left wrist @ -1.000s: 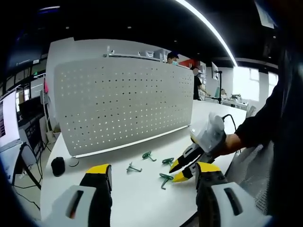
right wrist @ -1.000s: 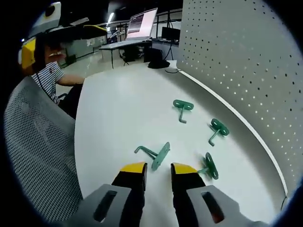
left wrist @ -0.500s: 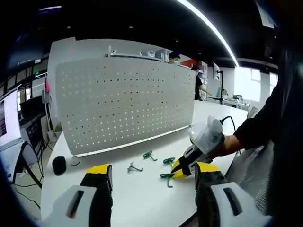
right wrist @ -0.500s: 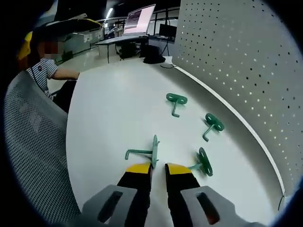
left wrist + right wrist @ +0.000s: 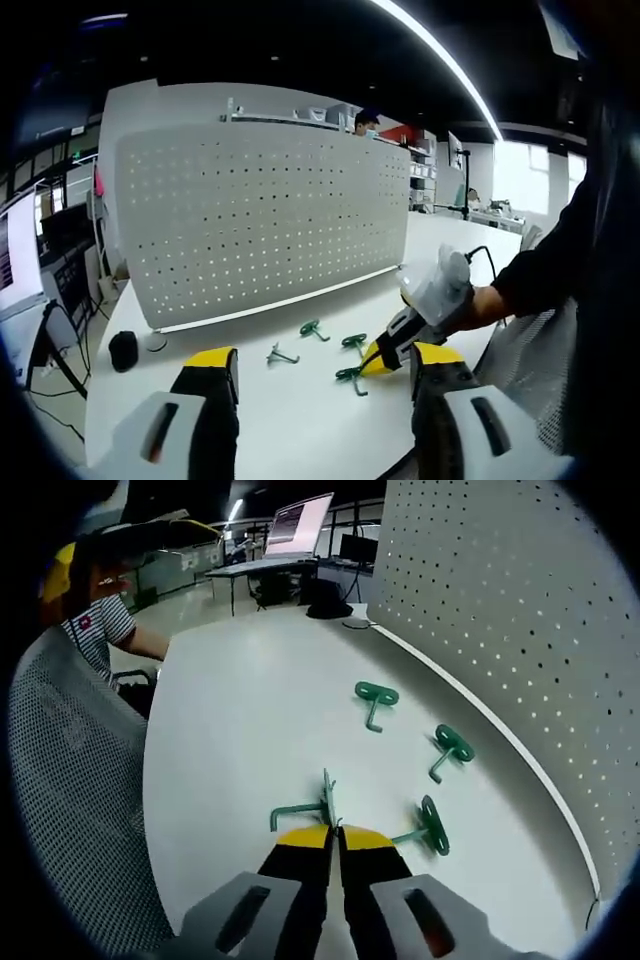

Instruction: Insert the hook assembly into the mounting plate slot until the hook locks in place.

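Your left gripper (image 5: 318,372) hangs back w/ jaws wide and nothing in them, prob. so it stays out of the way and keeps the pegboard (image 5: 262,222) and hooks framed. Pegboard stands upright at the far edge of the white tabletop (image 5: 150,385); a small dark object (image 5: 122,350) sits near its left end.

Three loose green hooks lie between you and the board: one (image 5: 375,699), next (image 5: 450,749), third (image 5: 430,826) just beside your right jaws.

Your right gripper (image 5: 333,832) has jaws pinched nearly together on the flat plate of the fourth hook (image 5: 312,806) (stem sticking out sideways), low on the tabletop, well apart from the board, so insertion isn't begun.

Room: open lab, ceiling light strip (image 5: 440,58), monitor (image 5: 304,524) on a far desk, mesh chair (image 5: 70,810) at your side.
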The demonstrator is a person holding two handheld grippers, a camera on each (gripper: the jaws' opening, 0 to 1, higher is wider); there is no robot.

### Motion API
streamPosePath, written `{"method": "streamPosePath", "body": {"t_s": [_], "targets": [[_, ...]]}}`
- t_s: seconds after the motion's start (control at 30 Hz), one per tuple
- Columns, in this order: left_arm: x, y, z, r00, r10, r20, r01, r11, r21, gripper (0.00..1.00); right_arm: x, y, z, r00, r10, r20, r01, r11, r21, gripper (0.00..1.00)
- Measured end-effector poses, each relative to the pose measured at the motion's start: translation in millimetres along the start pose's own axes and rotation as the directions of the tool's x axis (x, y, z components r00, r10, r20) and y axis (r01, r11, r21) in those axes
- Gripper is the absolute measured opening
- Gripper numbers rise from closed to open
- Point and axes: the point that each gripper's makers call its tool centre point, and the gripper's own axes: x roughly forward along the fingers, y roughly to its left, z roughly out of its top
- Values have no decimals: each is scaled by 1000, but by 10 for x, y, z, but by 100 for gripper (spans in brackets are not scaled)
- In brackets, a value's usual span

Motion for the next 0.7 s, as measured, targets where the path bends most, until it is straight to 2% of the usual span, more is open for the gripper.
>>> {"method": "streamPosePath", "body": {"t_s": [0.7], "targets": [[42, -76, 11, 1000, -22, -9, 22, 1000, 9, 71, -155, -36, 104, 1000, -17, 14, 17, 1000, -24, 0]]}}
